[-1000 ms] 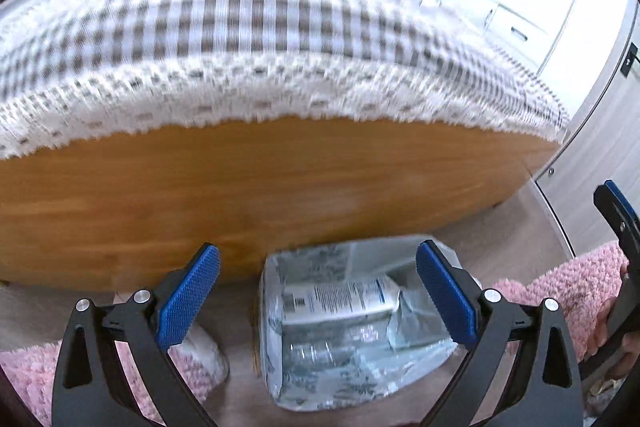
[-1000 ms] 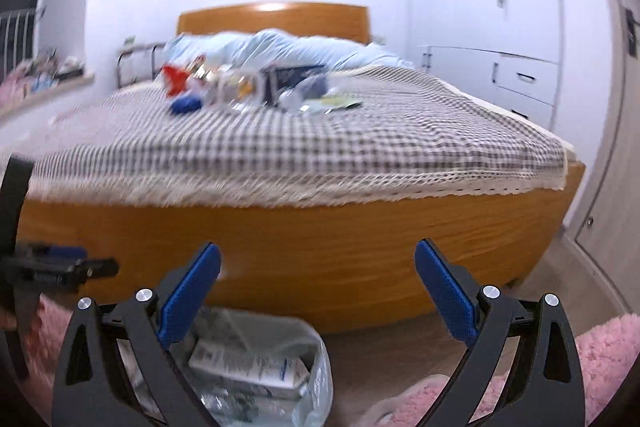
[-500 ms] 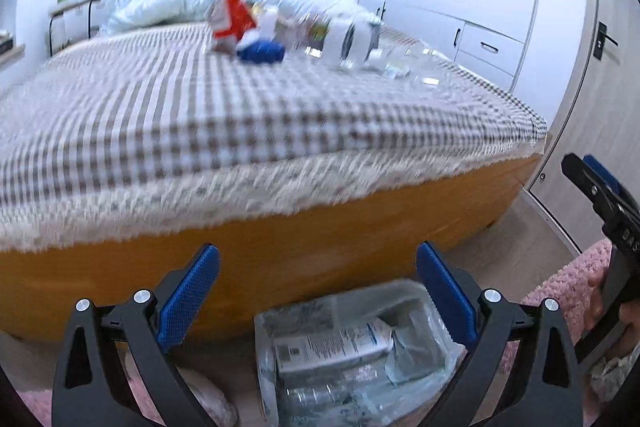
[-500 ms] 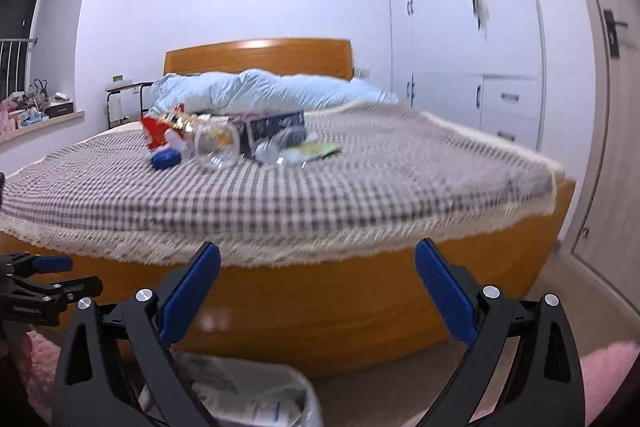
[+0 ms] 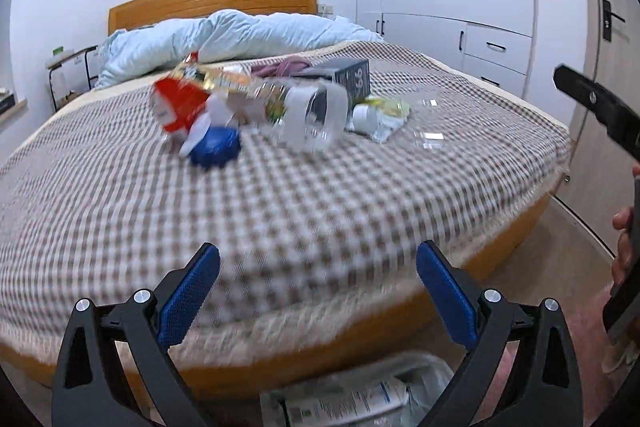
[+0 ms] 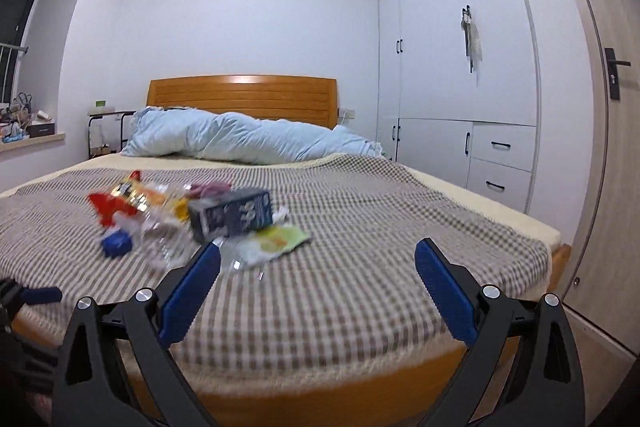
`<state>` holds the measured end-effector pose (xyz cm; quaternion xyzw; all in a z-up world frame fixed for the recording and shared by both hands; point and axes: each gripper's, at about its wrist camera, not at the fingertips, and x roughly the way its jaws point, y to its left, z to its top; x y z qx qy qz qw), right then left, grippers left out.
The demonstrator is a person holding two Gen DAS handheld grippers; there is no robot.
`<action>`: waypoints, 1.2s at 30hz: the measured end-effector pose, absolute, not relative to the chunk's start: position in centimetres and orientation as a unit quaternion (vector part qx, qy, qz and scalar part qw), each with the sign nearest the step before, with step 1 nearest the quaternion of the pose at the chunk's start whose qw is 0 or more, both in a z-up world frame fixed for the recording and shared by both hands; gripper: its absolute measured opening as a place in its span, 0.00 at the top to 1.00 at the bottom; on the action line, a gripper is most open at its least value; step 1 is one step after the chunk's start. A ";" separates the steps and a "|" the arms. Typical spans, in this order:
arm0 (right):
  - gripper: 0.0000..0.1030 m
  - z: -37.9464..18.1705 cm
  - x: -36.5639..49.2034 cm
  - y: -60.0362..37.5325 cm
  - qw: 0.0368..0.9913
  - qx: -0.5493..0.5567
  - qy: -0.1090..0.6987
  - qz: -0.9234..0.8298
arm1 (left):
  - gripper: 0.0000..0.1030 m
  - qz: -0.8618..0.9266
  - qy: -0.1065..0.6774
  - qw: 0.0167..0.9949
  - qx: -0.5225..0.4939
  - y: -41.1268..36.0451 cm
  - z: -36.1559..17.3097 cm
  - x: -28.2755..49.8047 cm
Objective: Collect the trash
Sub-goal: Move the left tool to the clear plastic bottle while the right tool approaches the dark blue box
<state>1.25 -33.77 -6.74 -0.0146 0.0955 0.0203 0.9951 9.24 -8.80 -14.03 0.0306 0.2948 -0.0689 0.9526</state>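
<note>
1. A bedroom: the checked bedspread (image 5: 320,195) fills the near ground, white wardrobes (image 6: 460,67) stand to the right.
2. Nearest, the left gripper (image 5: 318,291) and right gripper (image 6: 318,289) both hang over the bed's foot, jaws spread wide, holding nothing.
3. Only the left view shows the trash bag (image 5: 360,399) on the floor below.
4. Farther up the bed lies the trash: blue cap (image 5: 216,147), clear bottle (image 5: 312,119), dark box (image 6: 230,215).
5. The round bottle could roll away if nudged; crowded pieces risk a grab catching two.

Left gripper (image 5: 318,281) and right gripper (image 6: 318,279) both gape wide and empty, held level, side by side.
</note>
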 end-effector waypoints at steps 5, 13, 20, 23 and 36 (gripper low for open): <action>0.09 -5.7 5.2 -34.1 0.995 0.001 0.103 -0.002 | 0.07 -0.041 0.275 0.959 0.048 -11.0 -12.9 12.8; 0.09 -4.4 9.8 -35.3 0.992 0.014 0.106 -0.061 | 0.07 0.003 0.278 0.958 0.066 -13.2 -12.1 19.2; 0.09 -5.6 12.7 -36.6 0.982 0.067 0.158 -0.085 | 0.07 0.050 0.289 0.955 0.046 -13.4 -12.6 22.9; 0.09 -5.9 12.9 -36.1 0.978 0.067 0.169 -0.097 | 0.07 0.080 0.292 0.952 0.048 -13.5 -13.1 24.0; 0.09 -7.6 12.6 -35.7 0.966 0.079 0.211 -0.128 | 0.16 0.099 0.318 0.943 -0.003 -11.5 -13.3 25.2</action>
